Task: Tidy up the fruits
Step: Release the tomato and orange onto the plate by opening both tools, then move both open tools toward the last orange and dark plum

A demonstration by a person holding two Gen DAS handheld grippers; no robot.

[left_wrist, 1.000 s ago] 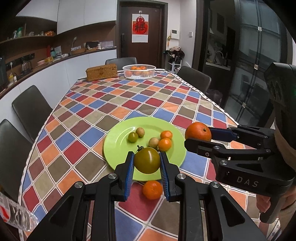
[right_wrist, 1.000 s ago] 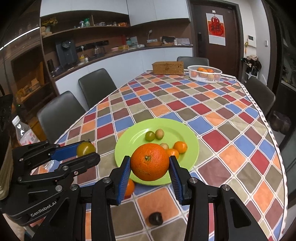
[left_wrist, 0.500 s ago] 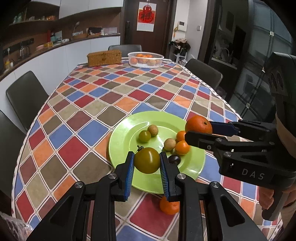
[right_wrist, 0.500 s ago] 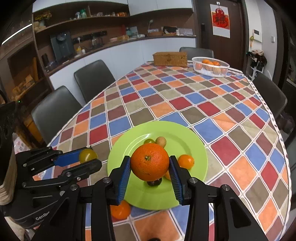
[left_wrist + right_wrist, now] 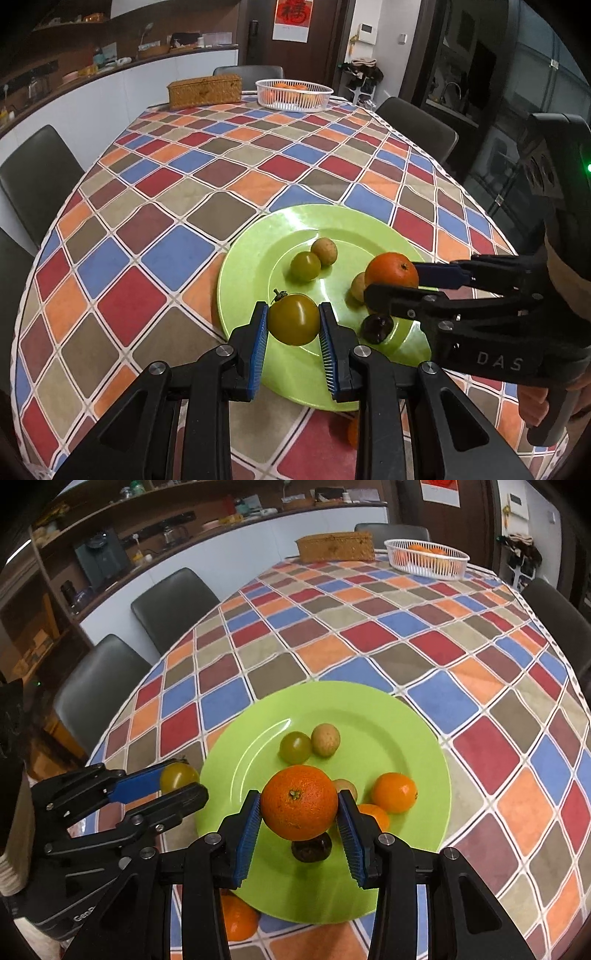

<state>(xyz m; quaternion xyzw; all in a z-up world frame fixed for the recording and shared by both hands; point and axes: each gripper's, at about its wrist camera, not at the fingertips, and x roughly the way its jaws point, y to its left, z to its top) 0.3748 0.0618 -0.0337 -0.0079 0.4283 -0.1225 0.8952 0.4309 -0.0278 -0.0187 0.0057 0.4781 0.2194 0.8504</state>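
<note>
A green plate [image 5: 255, 266] [image 5: 399, 723] lies on the checked tablecloth. My left gripper [image 5: 293, 325] is shut on a green tomato [image 5: 294, 318] [image 5: 177, 777], held over the plate's near left rim. My right gripper [image 5: 300, 808] is shut on a big orange [image 5: 300, 802] [image 5: 392, 269] above the plate's near side. On the plate lie a small green tomato [image 5: 294, 746], two brownish round fruits [image 5: 325, 739] [image 5: 345, 788], two mandarins [image 5: 393, 792] [image 5: 376, 815] and a dark fruit [image 5: 310, 849]. One mandarin [image 5: 238, 915] sits on the cloth just short of the plate.
At the table's far end stand a white basket [image 5: 293, 96] with oranges and a woven box [image 5: 205, 90]. Dark chairs [image 5: 173, 605] line the table's sides. A hand [image 5: 532, 406] grips the right tool's handle.
Both grippers have moved forward and down toward the plate, each keeping its fruit. The plate and its fruits now look larger and closer; the loose mandarin has slipped behind the fingers.
</note>
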